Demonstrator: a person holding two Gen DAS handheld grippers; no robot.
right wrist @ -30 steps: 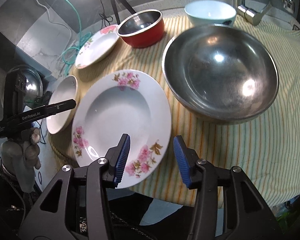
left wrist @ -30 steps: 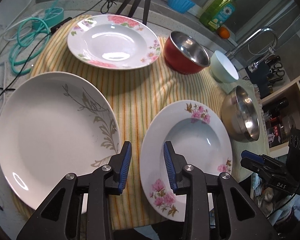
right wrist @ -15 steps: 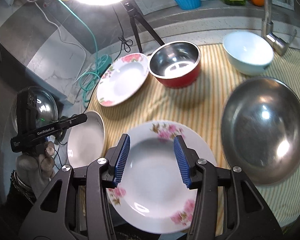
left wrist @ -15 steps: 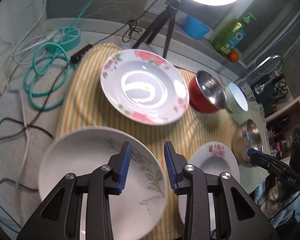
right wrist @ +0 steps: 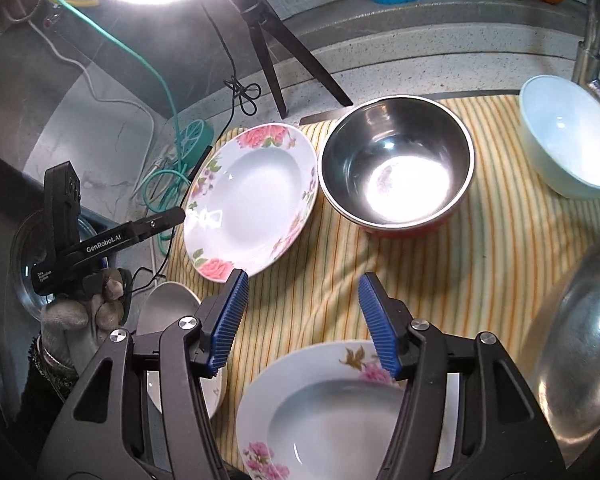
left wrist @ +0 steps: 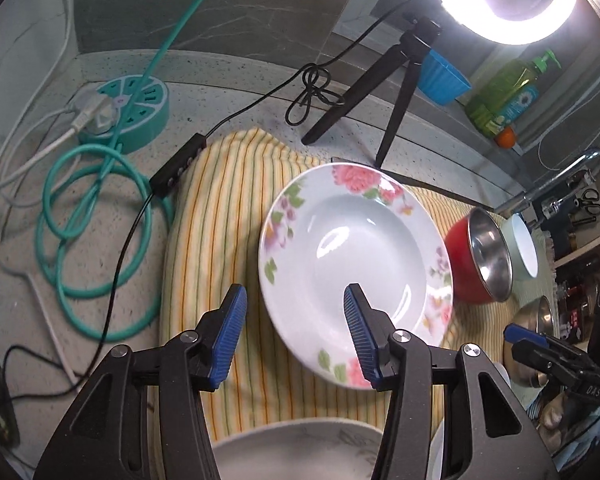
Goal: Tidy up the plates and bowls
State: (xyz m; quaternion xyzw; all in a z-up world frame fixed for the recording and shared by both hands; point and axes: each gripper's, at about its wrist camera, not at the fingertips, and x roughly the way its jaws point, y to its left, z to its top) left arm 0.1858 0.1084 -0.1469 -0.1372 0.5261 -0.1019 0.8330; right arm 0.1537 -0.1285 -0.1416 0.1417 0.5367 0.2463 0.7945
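Note:
A flowered deep plate (left wrist: 352,264) lies on the striped cloth (left wrist: 216,216); it also shows in the right wrist view (right wrist: 252,204). My left gripper (left wrist: 294,336) is open above its near-left rim; from the right wrist view it (right wrist: 168,216) reaches toward that rim. My right gripper (right wrist: 300,320) is open above the cloth, over a second flowered plate (right wrist: 320,412). A red steel bowl (right wrist: 396,168), a pale bowl (right wrist: 568,136), a large steel bowl (right wrist: 580,344) and a leaf-patterned white plate (left wrist: 300,452) stand around.
A ring light on a tripod (left wrist: 396,60) stands behind the cloth. A teal power hub (left wrist: 128,112) with coiled cable (left wrist: 92,220) lies left. A blue cup (left wrist: 440,80), soap bottle (left wrist: 504,92) and tap (left wrist: 556,180) are at the back right.
Both grippers have moved forward over the cloth. The left one now hangs over the far flowered plate and its jaws have opened wider. The right one's jaws have opened wider too.

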